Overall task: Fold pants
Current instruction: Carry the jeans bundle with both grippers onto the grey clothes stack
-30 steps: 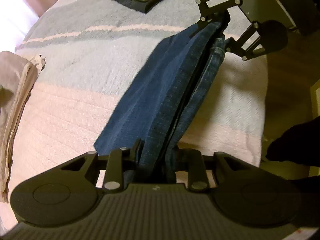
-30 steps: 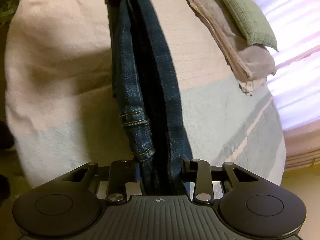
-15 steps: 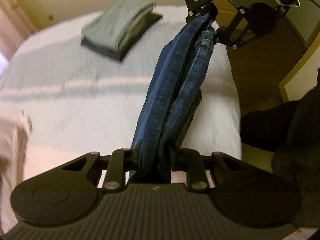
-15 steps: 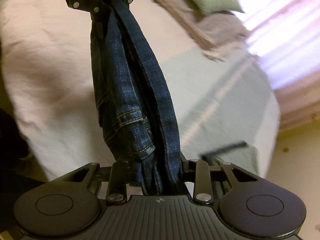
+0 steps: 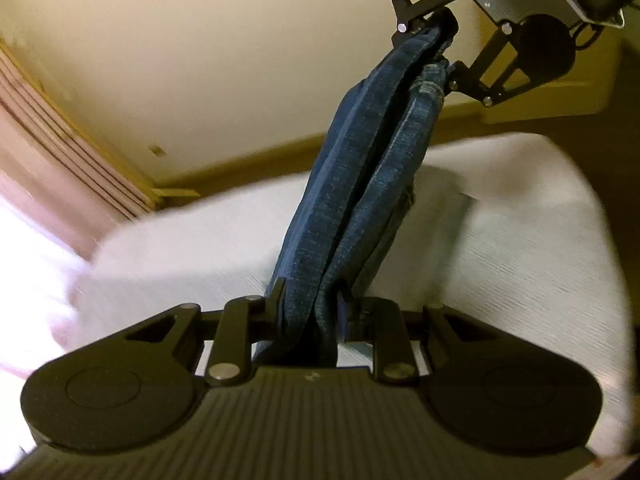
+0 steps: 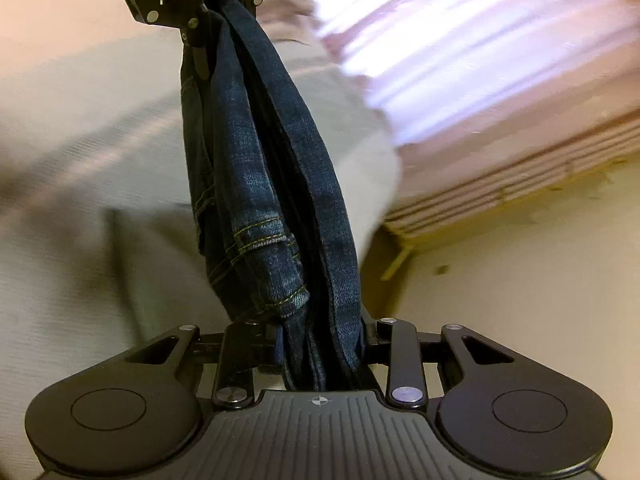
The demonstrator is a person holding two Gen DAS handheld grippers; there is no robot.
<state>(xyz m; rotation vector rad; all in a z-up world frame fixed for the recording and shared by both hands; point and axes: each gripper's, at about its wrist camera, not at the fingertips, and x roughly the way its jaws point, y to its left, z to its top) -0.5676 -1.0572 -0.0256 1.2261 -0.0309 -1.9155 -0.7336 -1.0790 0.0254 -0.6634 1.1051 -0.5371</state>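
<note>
Dark blue jeans (image 5: 360,184) hang stretched in the air between my two grippers, folded lengthwise into a thick band. My left gripper (image 5: 310,312) is shut on one end of the jeans. Up at the top right of the left wrist view, the right gripper (image 5: 436,48) clamps the other end. In the right wrist view my right gripper (image 6: 320,340) is shut on the jeans (image 6: 272,168), with a stitched hem (image 6: 276,276) bunched just ahead of its fingers. The left gripper (image 6: 212,8) holds the far end at the top. The bed (image 5: 500,248) lies below the jeans.
A pale bedspread (image 6: 80,200) covers the bed under the jeans. Pink curtains (image 6: 460,48) glow with daylight on one side. A cream wall (image 5: 200,60) and a wooden skirting board (image 5: 248,164) stand behind the bed. Much of the background is motion-blurred.
Both grippers have lifted and swung, carrying the jeans up off the bed. The folded clothes stack and pillows have left view; wall and curtains now show.
</note>
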